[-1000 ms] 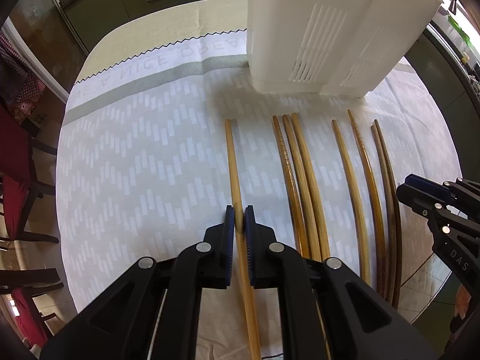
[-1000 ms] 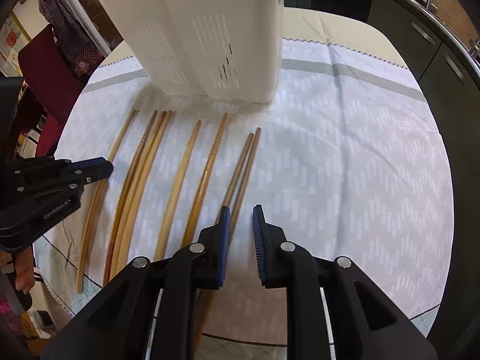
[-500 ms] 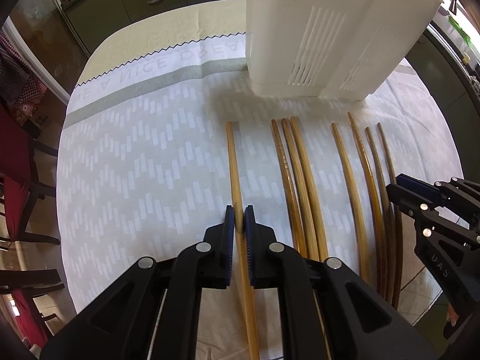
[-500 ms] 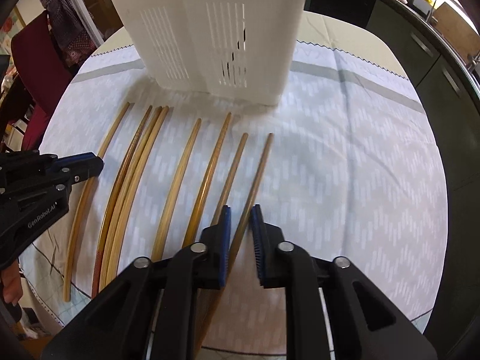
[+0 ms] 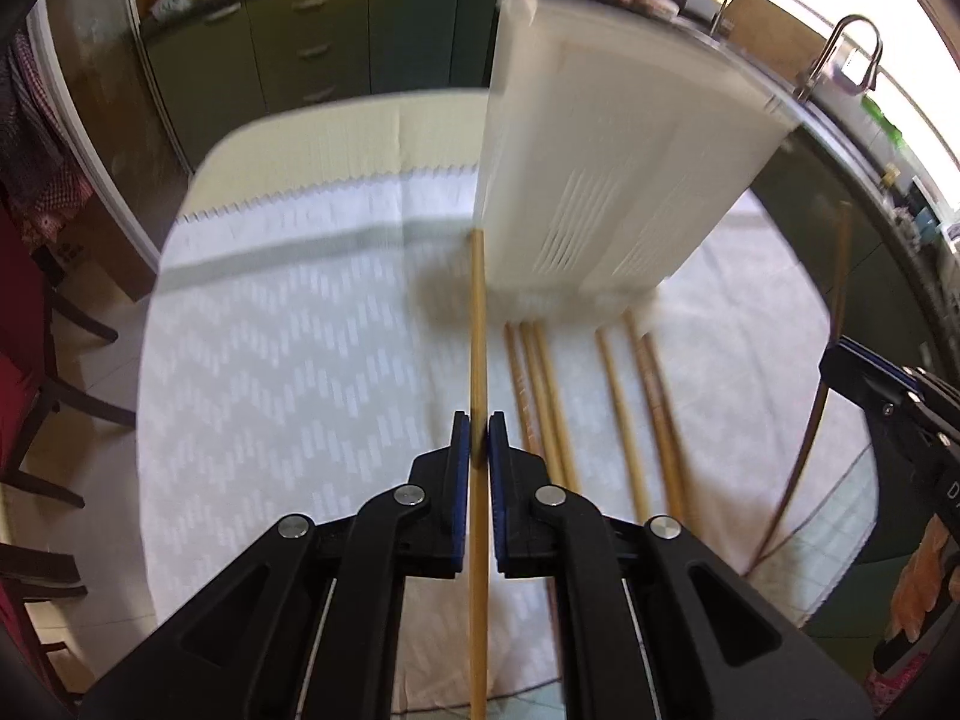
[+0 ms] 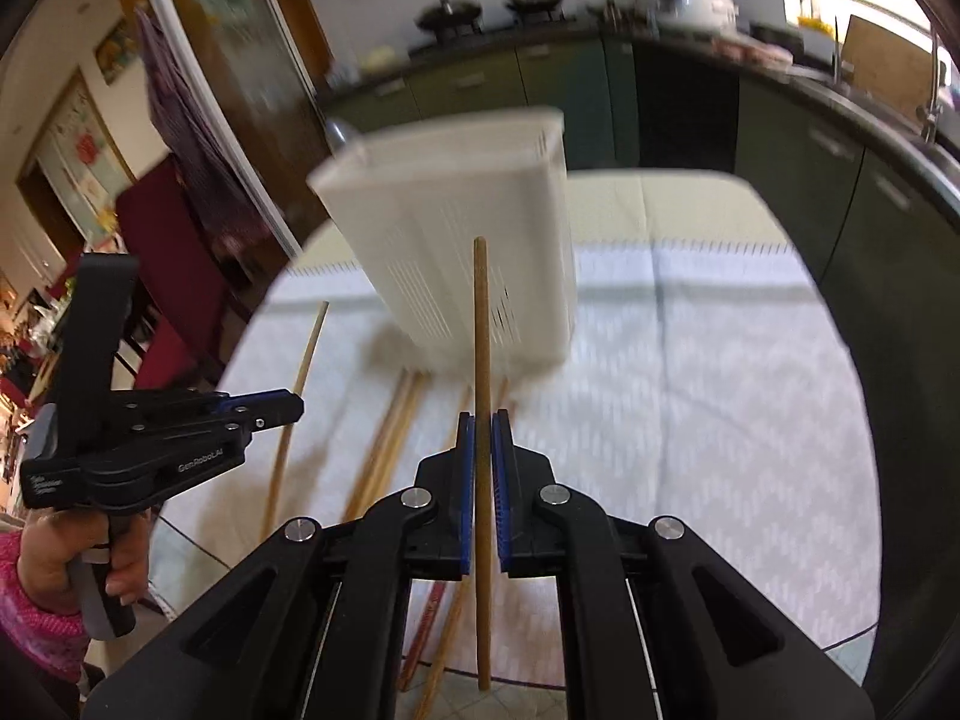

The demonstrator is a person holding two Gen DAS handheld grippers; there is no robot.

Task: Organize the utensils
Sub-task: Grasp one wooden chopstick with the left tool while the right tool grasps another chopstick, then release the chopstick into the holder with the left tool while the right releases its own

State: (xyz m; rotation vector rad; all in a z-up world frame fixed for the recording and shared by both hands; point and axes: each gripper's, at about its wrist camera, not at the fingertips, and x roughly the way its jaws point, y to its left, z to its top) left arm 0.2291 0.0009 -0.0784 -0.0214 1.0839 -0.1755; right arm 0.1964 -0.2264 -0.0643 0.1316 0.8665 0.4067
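Nearest the left wrist camera, the left gripper (image 5: pixel 479 438) is clamped on a pale chopstick (image 5: pixel 477 324), its blue pads pressed to either side of the stick, which runs straight ahead with its tip level with the near corner of the holder (image 5: pixel 606 180). The right gripper (image 6: pixel 483 438) is likewise clamped on a darker chopstick (image 6: pixel 481 330), whose tip stands in front of the holder's slotted wall (both sticks are clear of the cloth). In the right view the left gripper shows from the side, gripped by a hand (image 6: pixel 72 558) in a pink sleeve (image 6: pixel 36 618).

Past the grippers, the other chopsticks (image 5: pixel 621 420) lie side by side on the tablecloth (image 5: pixel 288 360), running from the table's near edge toward the holder's base. The white holder stands upright on the cloth toward the far side of the table. Beyond the far edge are green cabinets (image 5: pixel 312 54) and, at the right, a tap (image 5: pixel 852 48).
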